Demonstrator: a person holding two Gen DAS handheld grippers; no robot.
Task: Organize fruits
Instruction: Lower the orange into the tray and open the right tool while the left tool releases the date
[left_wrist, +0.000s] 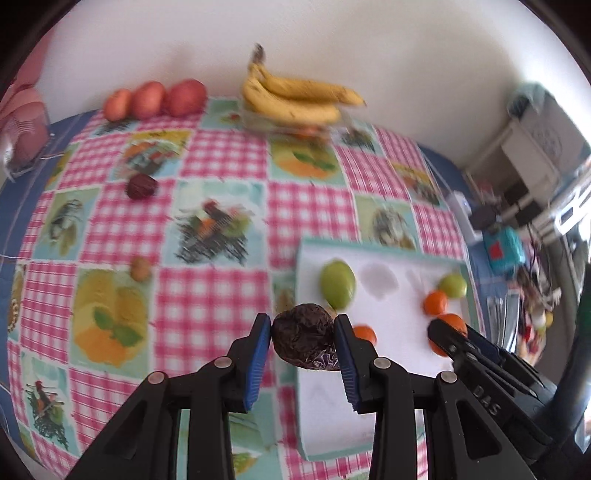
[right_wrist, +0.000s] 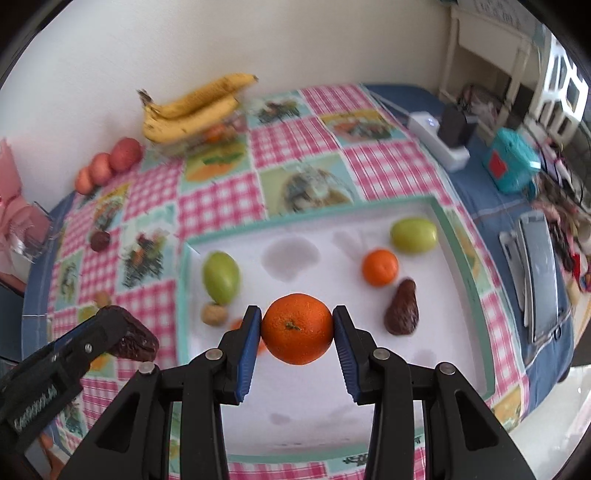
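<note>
Left wrist view: the left tool (left_wrist: 303, 341) is clenched on a dark wrinkled fruit (left_wrist: 304, 339), held above the left rim of the white tray (left_wrist: 391, 354), at the desk's near edge. On the checked cloth (left_wrist: 221, 155) to the left lie a dark red fruit (left_wrist: 142, 186) and a small brown nut (left_wrist: 140, 268), well apart. Three red apples (left_wrist: 155, 99) sit in a row at the far left corner; a banana bunch (left_wrist: 295, 98) rests on a clear container at the far edge. In the tray lie a green fruit (left_wrist: 337, 284), a small orange (left_wrist: 436, 302) and a second green fruit (left_wrist: 453, 285) touching it.

Right wrist view: the right tool (right_wrist: 297, 328) grips an orange (right_wrist: 297, 328) between its blue pads (right_wrist: 248, 354), over the middle of the tray (right_wrist: 458, 266). From the left, the tray holds a green fruit (right_wrist: 221, 277) with a brown nut (right_wrist: 214, 314) just beside it, an orange (right_wrist: 380, 267), a dark brown fruit (right_wrist: 402, 308) and a green fruit (right_wrist: 413, 235) near the far right corner. A turquoise box (right_wrist: 511, 166) stands beyond the cloth at the right edge.
</note>
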